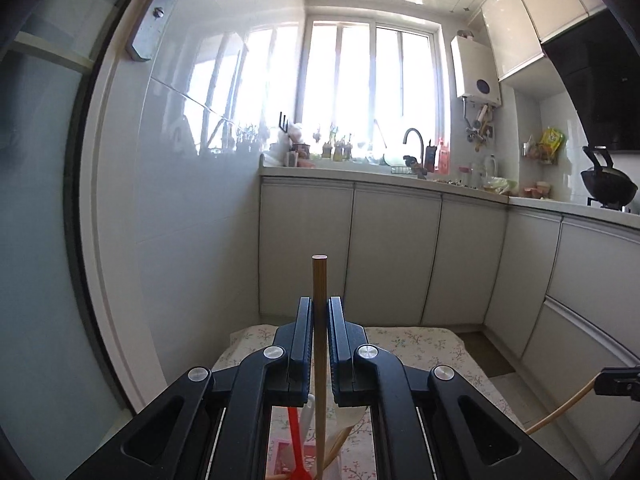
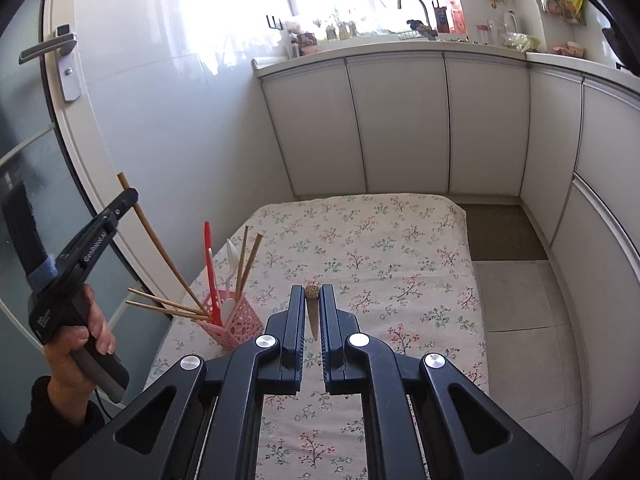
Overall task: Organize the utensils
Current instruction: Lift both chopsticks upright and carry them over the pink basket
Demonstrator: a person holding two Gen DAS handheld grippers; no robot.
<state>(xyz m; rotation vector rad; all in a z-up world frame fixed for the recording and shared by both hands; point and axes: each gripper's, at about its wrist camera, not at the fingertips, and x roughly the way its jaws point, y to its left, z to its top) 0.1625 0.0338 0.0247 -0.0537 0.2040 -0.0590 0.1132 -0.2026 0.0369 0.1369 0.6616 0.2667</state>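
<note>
The table (image 2: 360, 248), the biggest thing here, wears a soft floral cloth with small sprigs, and most of it lies bare. At about nine o'clock from its middle, near the left edge, stands the caddy (image 2: 232, 322): a small pink plastic basket with a lattice wall, square in shape. Rising out of it are a red spatula (image 2: 209, 264), flat and glossy, something white and spoon-shaped, and several thin wooden chopsticks fanning out toward ten and twelve o'clock.

The step in hand looks like loading chopsticks into that caddy, with both hands busy.

The left gripper (image 1: 320, 312) is pinched nearly closed on a chopstick (image 1: 320, 280), a straight brown wooden rod with a blunt pale tip pointing to twelve o'clock; its lower end runs down toward the caddy seen below the jaws. In the right wrist view that gripper sits at nine o'clock of the caddy, held by a hand (image 2: 86, 344) in a dark sleeve.

The right gripper (image 2: 312, 296) is also narrowed onto a utensil (image 2: 312, 312), slim and tapered with a speckled rounded end; whether it is a chopstick I cannot tell. It hovers over the cloth, at about three o'clock of the caddy.

Next, I judge, each stick must be tipped upright over the caddy's mouth and let go, one at a time, since the fanned sticks crowd the opening.
</note>
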